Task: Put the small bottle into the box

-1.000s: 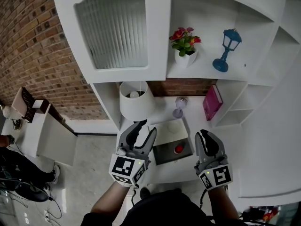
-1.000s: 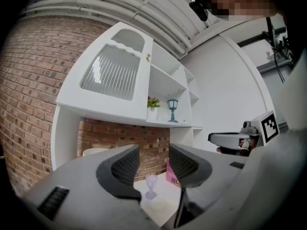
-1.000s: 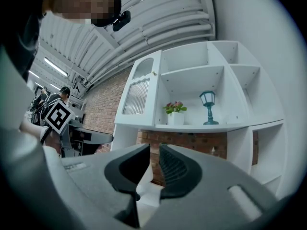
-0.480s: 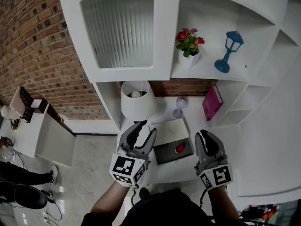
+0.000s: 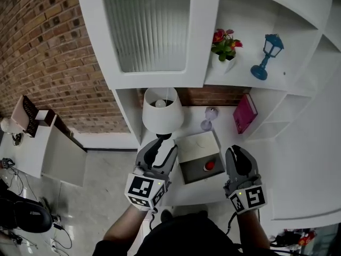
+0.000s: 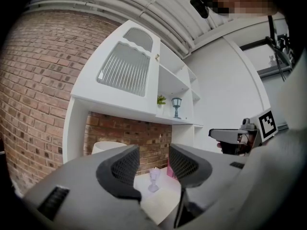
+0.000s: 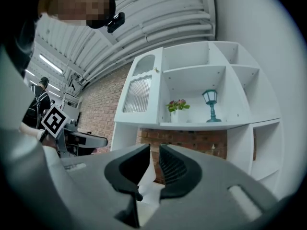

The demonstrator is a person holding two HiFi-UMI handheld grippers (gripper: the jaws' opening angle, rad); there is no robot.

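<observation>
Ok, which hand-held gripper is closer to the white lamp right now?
Left. The left hand-held gripper sits just below the white lamp shade; the right hand-held gripper is off to the lamp's right, across the box.

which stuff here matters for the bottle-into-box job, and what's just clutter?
Job:
- box, open
- small red item inside it, possibly the bottle; too small to confirm

Clutter:
- lamp
- purple goblet
- pink book
- flower pot
- blue lantern
</observation>
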